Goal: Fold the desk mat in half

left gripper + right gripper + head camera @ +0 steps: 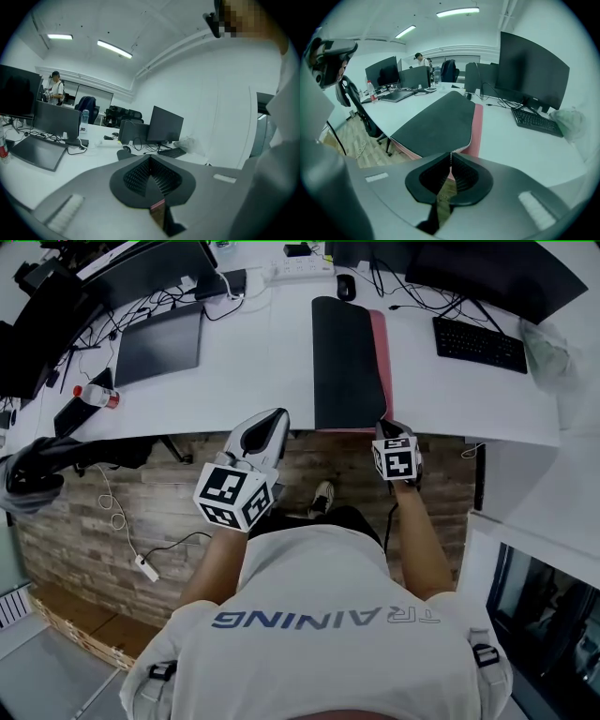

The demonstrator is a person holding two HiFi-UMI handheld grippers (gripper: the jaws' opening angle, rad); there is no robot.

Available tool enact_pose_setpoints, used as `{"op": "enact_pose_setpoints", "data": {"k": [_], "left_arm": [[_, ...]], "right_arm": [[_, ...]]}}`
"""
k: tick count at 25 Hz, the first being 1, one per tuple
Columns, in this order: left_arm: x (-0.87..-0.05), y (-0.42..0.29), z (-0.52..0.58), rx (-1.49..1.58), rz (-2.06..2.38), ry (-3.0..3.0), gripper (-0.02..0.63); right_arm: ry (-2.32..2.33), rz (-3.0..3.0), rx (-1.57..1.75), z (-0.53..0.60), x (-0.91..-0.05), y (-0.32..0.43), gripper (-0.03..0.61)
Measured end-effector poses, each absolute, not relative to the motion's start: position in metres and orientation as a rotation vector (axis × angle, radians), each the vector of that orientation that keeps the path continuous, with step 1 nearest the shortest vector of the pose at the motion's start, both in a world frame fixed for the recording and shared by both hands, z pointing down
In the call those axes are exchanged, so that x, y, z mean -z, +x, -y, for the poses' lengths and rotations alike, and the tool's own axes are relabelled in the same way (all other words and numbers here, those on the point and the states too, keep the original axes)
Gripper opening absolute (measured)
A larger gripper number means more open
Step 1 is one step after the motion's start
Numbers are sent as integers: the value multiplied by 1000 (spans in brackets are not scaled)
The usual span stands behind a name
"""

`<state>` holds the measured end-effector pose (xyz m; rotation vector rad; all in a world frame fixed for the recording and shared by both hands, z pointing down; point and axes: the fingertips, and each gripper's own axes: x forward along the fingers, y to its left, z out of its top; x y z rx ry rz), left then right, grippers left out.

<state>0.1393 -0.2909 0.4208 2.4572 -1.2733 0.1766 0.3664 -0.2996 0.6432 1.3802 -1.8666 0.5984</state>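
The desk mat [347, 362] lies folded on the white desk [262, 371], black side up, with a pink strip [382, 362] of the lower layer showing along its right edge. My right gripper [394, 426] is at the mat's near right corner by the desk's front edge. In the right gripper view the black layer's stitched corner [457, 149] runs straight into the closed jaws of the right gripper [450, 157]. My left gripper [277, 414] hovers at the desk's front edge, left of the mat and apart from it. Seen in its own view, the left gripper [150, 159] is shut with nothing held.
A black keyboard [480, 343] lies right of the mat, and a mouse [346, 285] sits behind it. A dark tablet [157, 343] and a red-capped bottle [97, 396] are to the left. Monitors and cables line the back. An office chair [37, 470] stands at the left.
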Motion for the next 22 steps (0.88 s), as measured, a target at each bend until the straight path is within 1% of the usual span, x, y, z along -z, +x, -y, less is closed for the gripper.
{"op": "enact_pose_setpoints", "data": {"k": [4,7,9,10,11,14,16,18,19,20,22], "left_arm": [[-422,151,289,-187,1249,2468,-2],[-423,152,286,-195,1242,2469,-2],[-422,151,284,-195,1240,2472,-2],[-421,150,283,-195,1239,2474,-2],[-420,149,283,-194,1238,2477,-2],[-416,147,281,-187,1236,2486,-2],[-413,145,280,-180,1236,2496,-2],[-409,141,279,-172,1237,2506,-2],[-406,139,279,-165,1238,2512,-2],[-403,136,279,-158,1240,2519,-2],[-395,131,280,-138,1246,2533,-2]], "right_arm": [[1417,1823,-679,294,-651,389,26],[1424,1839,-667,292,-651,393,34],[1427,1859,-651,294,-649,393,88],[1440,1862,-648,295,-647,394,134],[1461,1861,-646,296,-644,395,153],[1529,1863,-629,302,-627,400,164],[1564,1889,-611,305,-611,399,163],[1603,1923,-590,308,-593,395,147],[1628,1933,-573,309,-582,394,124],[1653,1936,-551,310,-572,393,83],[1702,1939,-509,312,-551,392,38]]}}
